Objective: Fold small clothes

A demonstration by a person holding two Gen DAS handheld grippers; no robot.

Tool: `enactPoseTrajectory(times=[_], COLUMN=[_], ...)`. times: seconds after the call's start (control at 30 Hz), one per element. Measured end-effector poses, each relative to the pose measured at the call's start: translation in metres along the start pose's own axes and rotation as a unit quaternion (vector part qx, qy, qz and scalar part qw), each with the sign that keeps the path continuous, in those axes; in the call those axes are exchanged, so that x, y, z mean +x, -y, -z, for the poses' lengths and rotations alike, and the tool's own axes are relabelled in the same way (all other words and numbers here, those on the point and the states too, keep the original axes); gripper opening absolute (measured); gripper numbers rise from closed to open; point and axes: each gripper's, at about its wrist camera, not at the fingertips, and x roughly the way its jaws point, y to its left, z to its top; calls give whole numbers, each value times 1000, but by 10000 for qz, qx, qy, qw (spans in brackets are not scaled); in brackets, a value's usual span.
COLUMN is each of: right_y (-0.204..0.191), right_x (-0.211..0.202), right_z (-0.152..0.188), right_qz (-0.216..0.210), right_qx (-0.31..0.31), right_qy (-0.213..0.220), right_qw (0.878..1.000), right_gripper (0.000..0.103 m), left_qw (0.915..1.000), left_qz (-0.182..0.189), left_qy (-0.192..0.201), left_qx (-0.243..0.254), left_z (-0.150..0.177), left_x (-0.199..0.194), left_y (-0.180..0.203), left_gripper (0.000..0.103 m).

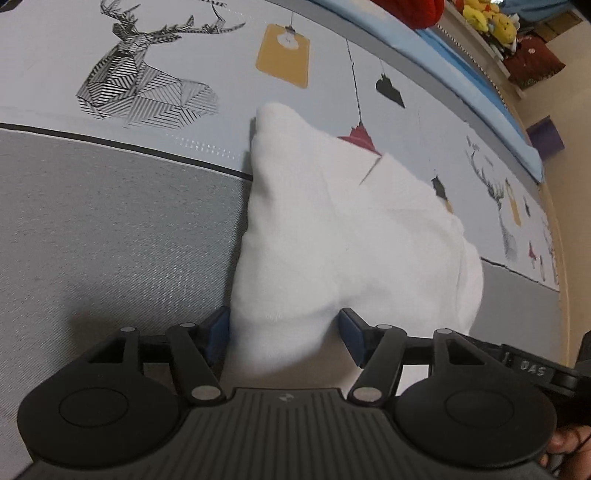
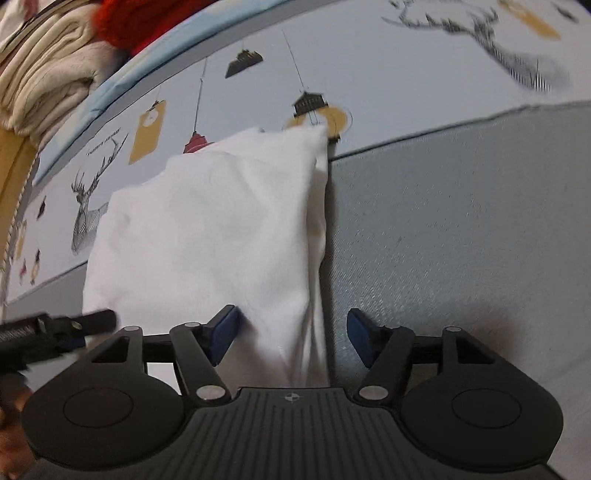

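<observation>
Left wrist view: my left gripper [image 1: 284,332] sits at bottom centre, jaws spread, blue pads [image 1: 218,328] on either side of the near edge of the white garment [image 1: 332,240]. Cloth bunches between the pads and seems to touch both, but they are wide apart, not pinched flat. The garment runs from bottom centre up toward mid-frame, ending in a soft corner over the printed sheet [image 1: 184,37]. Its left edge lies along the plain grey panel [image 1: 110,240]. Deer print [image 1: 144,81] upper left, yellow tag print [image 1: 282,55] upper centre. Yellow plush toys [image 1: 487,18] on a ledge, top right.

Right wrist view: my right gripper [image 2: 291,332] at bottom centre, jaws likewise apart. The garment's [image 2: 207,236] right-hand folded edge drops between the pads [image 2: 225,328]; the left pad meets cloth, the right pad stands clear over grey fabric [image 2: 461,240]. The garment fills centre-left of the frame, layered edges visible along its right side. The left gripper's finger [image 2: 92,319] pokes in at lower left, against the cloth's near-left corner. Folded cream clothes [image 2: 44,74] stacked at upper left, something red [image 2: 140,22] beside them.
</observation>
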Motion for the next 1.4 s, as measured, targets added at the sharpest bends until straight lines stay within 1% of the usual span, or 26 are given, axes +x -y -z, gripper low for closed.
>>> enactPoseTrajectory(times=[0.07, 0.1, 0.13, 0.17, 0.2, 0.27, 0.33, 0.37, 0.43, 0.5, 0.53, 0.57, 0.63, 0.7, 0.77, 0.8, 0.83, 0.9, 0.93, 0.97, 1.03, 1.13, 1.23, 1.3, 1.37, 1.4], right_y=[-3, -5, -7, -9, -12, -14, -17, -20, -31, -45, -51, -53, -56, -56, -57, -57, -59, -63, -63, -61, -57, -56, -55, -54, -50, -46], right_x=[1, 1, 2, 1, 2, 1, -4, -7, -16, -23, -26, -27, -27, -29, -31, -31, -27, -7, -1, 2, -2, -12, -21, -25, -24, -20], right_z=[0, 1, 1, 2, 2, 1, -3, -5, -7, -7, -7, -7, -8, -7, -6, -5, -4, 0, 3, 5, 4, 7, 11, 14, 22, 26], right_qz=[-52, -68, -129, -241, -247, -285, -417, -555, -784, -914, -854, -702, -262, -137, -286, -327, -319, -76, 77, 185, 180, 120, -50, -59, 126, 348], right_qx=[89, 101, 83, 59, 52, -4, 36, 36, -73, -286, -323, -300, -213, -170, -210, -265, -374, -579, -643, -649, -523, -485, -393, -371, -381, -398], right_qy=[-6, 9, 41, 55, 88, 160, 371, 534, 882, 1254, 1419, 1534, 1662, 1681, 1606, 1533, 1337, 738, 521, 436, 483, 648, 761, 783, 660, 518], right_qw=[9999, 9999, 9999, 9997, 9996, 9995, 9984, 9970, 9930, 9875, 9857, 9852, 9855, 9855, 9864, 9873, 9898, 9956, 9965, 9968, 9973, 9966, 9963, 9962, 9970, 9973], right_gripper=[66, 64, 51, 45, 43, 32, 27, 24, 21, 24, 31, 42, 51, 51, 51, 52, 53, 53, 55, 62, 62, 62, 61, 60, 60, 61], left_qw=[10000, 9999, 9998, 9995, 9993, 9976, 9935, 9910, 9838, 9745, 9734, 9753, 9825, 9885, 9933, 9953, 9975, 9985, 9976, 9964, 9949, 9944, 9938, 9923, 9887, 9866], left_qz=[-4, -26, -56, -60, -21, -40, -197, -234, -332, -528, -523, -451, -390, -313, -99, -26, -70, -509, -565, -627, -655, -441, -354, -514, -830, -974], left_qy=[68, 122, 177, 249, 321, 567, 949, 1146, 1623, 2090, 2151, 2088, 1780, 1472, 1146, 958, 695, 81, 156, 227, 353, 579, 624, 478, 242, 214], left_qx=[7, 52, 114, 179, 216, 392, 604, 652, 684, 626, 595, 567, 389, 142, -68, -106, -83, 160, 380, 516, 686, 761, 854, 1021, 1223, 1290], left_z=[-1, -1, -1, -1, -2, -4, -8, -10, -15, -17, -18, -19, -20, -18, -15, -10, -5, 2, 3, 3, 4, 6, 10, 14, 23, 28], left_x=[4, 5, 5, 3, 1, -10, -23, -32, -49, -66, -71, -75, -74, -70, -61, -55, -45, -23, -24, -27, -34, -45, -46, -38, -29, -28], left_y=[1, 3, 4, 5, 5, 11, 17, 18, 18, 16, 12, 6, -7, -22, -35, -44, -51, -55, -51, -47, -42, -37, -33, -29, -30, -32], left_gripper=[68, 62, 58, 48, 38, 36, 36, 36, 43, 64, 68, 69, 69, 69, 69, 69, 69, 70, 71, 71, 70, 69, 69, 70, 70, 72])
